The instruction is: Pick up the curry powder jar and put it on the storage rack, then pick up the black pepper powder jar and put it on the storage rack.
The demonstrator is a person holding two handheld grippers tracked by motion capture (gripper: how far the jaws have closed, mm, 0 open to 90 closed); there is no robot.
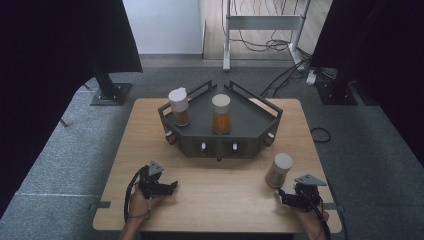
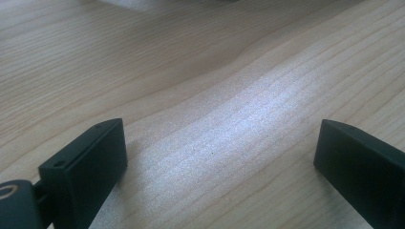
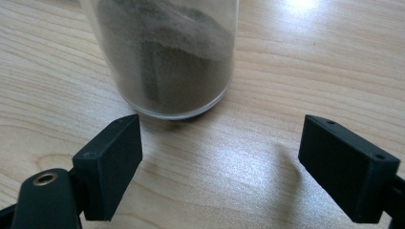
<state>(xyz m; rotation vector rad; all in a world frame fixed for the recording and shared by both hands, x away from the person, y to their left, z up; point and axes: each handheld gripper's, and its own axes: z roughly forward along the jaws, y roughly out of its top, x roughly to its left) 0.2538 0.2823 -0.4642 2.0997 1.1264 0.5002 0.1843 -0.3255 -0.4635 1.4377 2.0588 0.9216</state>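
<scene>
A wooden worktop fills the middle of the high view, with a dark angular tray standing on its far half, in the upper centre of the frame. Two jars stand upright on the tray: one with a white lid and brownish contents at its left, one with orange contents at its centre. Their spacing leaves the tray's right side bare, which suggests room for a third.

That third jar stands upright on the worktop at lower right of the high view, off the tray and just ahead of the right tool. In the right gripper view it sits in the upper centre, clear glass with dark grey-brown powder inside, resting flat on the wood. The right tool has its jaws spread wide with nothing between them; the jar is just beyond the tips, not touched. The tool appears lined up on the jar, likely so the jaws can close around its body.

The left tool rests low at lower left of the high view, well apart from the tray and jars. In its own view the left tool likewise has its jaws wide apart over bare wood, holding nothing, seemingly kept out of the way.
</scene>
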